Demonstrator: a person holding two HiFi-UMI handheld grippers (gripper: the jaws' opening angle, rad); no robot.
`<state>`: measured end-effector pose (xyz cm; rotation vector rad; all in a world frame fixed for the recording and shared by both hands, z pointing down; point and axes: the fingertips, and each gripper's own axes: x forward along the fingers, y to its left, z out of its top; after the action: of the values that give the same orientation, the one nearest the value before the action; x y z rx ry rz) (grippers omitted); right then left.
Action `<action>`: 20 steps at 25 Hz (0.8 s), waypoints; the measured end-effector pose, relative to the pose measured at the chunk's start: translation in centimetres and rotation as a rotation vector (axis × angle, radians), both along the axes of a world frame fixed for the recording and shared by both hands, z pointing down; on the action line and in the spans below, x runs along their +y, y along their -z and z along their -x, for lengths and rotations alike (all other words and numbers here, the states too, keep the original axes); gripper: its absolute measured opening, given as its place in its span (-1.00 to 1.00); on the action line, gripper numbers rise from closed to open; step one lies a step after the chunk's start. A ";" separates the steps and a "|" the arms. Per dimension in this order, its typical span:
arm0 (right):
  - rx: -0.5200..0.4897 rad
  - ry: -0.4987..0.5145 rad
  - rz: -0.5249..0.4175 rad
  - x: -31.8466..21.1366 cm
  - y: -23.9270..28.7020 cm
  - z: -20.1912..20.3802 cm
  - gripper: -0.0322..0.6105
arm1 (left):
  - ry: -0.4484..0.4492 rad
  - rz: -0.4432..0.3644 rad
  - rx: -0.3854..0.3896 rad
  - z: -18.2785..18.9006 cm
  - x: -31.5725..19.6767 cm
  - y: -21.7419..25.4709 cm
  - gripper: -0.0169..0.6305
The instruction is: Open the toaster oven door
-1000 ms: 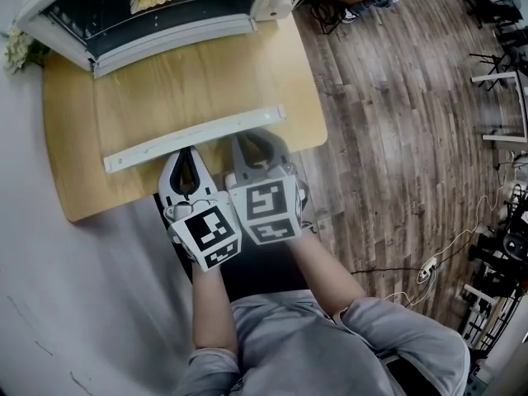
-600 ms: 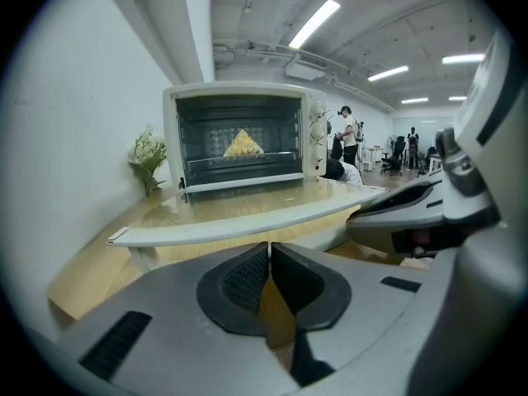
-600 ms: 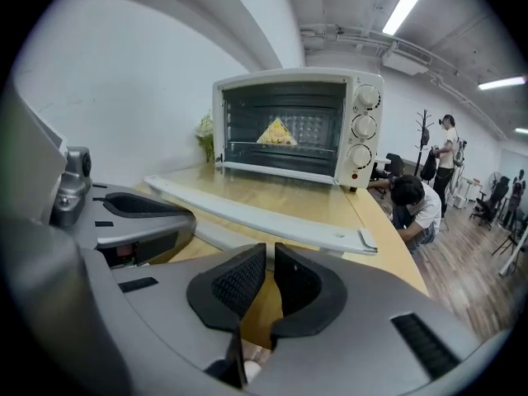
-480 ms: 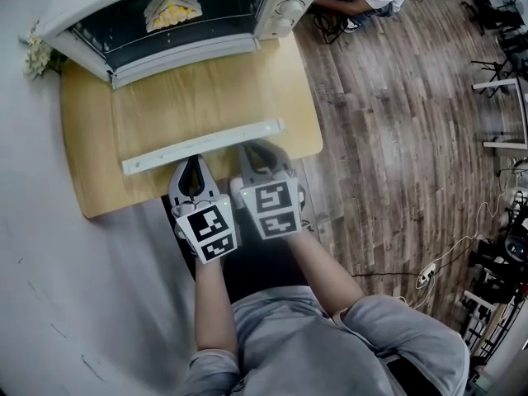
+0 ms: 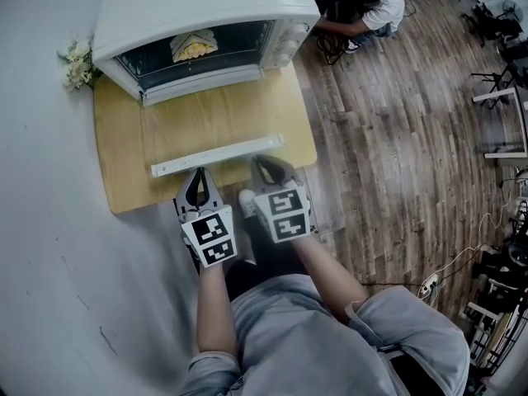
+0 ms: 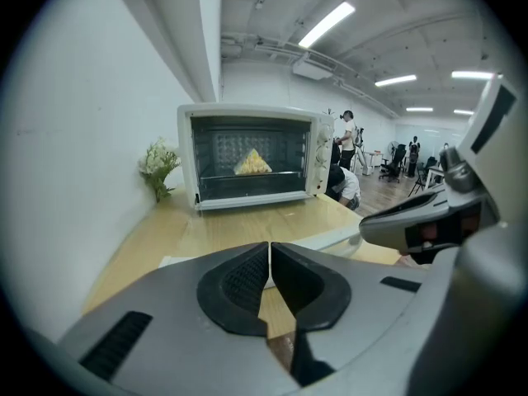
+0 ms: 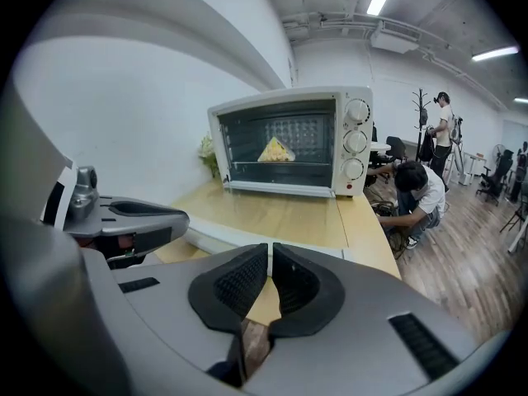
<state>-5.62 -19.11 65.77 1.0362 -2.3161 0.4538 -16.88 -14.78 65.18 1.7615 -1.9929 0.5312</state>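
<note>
The white toaster oven [image 5: 202, 19] stands at the far end of the wooden table [image 5: 206, 114], its glass door [image 5: 198, 52] closed. A yellow wedge of food [image 6: 252, 162] shows through the glass. My left gripper [image 5: 198, 176] and right gripper [image 5: 266, 163] hover side by side at the table's near edge, well short of the oven. Both are shut with nothing between the pads. In the left gripper view the jaws [image 6: 270, 250] point at the oven [image 6: 252, 155]. In the right gripper view the jaws [image 7: 270, 252] do the same, and three knobs [image 7: 356, 143] sit right of the door.
A long white strip [image 5: 219, 154] lies across the table just ahead of both grippers. A small bunch of flowers [image 5: 77, 64] stands left of the oven by the wall. A person [image 5: 367, 2] crouches on the wooden floor right of the table.
The head view has shifted so the whole oven now shows and everything looks smaller. Both grippers stay shut, side by side at the table's near edge.
</note>
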 end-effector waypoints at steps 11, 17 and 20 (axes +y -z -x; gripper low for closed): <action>-0.055 0.030 -0.056 3.6 10.4 -0.3 -0.89 | 0.001 -0.097 0.061 -0.7 3.4 10.6 -0.92; -0.084 0.051 -0.084 6.4 13.8 -0.2 -0.90 | -0.013 -0.137 0.050 -1.1 6.2 14.6 -0.92; -0.106 0.062 -0.104 8.3 15.4 -0.1 -0.90 | -0.015 -0.163 0.047 -1.4 8.0 16.2 -0.92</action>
<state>-5.51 -10.84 50.33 1.0078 -2.4814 0.3765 -15.48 -6.83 48.98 1.8670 -2.0425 0.3369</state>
